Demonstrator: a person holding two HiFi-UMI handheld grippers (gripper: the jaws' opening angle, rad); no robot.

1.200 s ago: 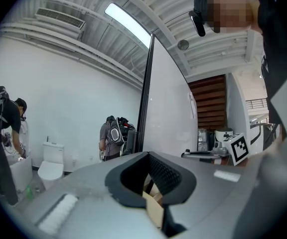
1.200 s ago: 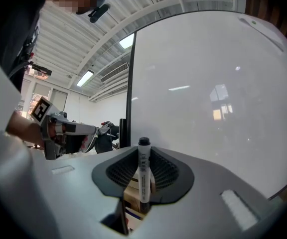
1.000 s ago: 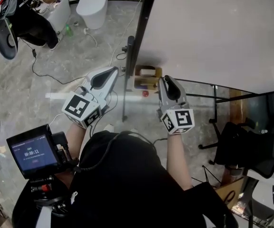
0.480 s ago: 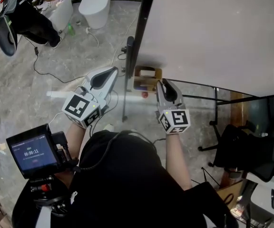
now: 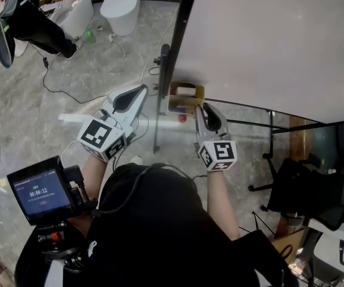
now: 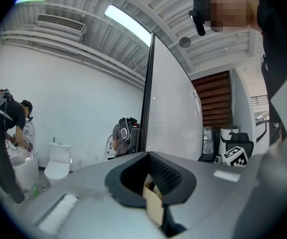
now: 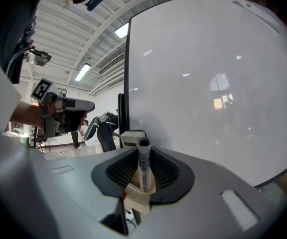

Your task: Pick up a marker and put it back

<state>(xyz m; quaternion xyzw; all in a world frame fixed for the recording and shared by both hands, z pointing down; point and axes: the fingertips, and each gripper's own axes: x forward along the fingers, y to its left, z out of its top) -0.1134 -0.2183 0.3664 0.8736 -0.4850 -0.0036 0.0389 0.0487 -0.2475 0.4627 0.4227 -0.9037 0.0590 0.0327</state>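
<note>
Misalignment is the main hazard at this stage. The marker (image 7: 143,166) stands upright with its lower end at the mouth of the beige holder (image 7: 139,193). If it is tilted or off centre, the tip will probably catch the holder's rim instead of sliding in. Release too early would likely let the marker tip over the edge and fall to the floor. Release with the grip pressed too low could jam the pads against the holder's wall. The holder hangs on the whiteboard (image 7: 208,83), so a hard downward push might knock it loose.

The marker has a white barrel with dark print along it and a black cap on top. The barrel is slim, round and smooth, so it could slip or turn under a light grip.

The right gripper (image 5: 206,113) has its jaws partly closed, with the ribbed pads clamped on the barrel from both sides below the cap. In the head view the holder lies at 12 o'clock from these jaws.

The left gripper (image 6: 152,183), at 9 o'clock from the holder, has its jaws moderately apart and grips nothing. A beige box shape shows through the gap, judged to be the holder beyond.
</note>
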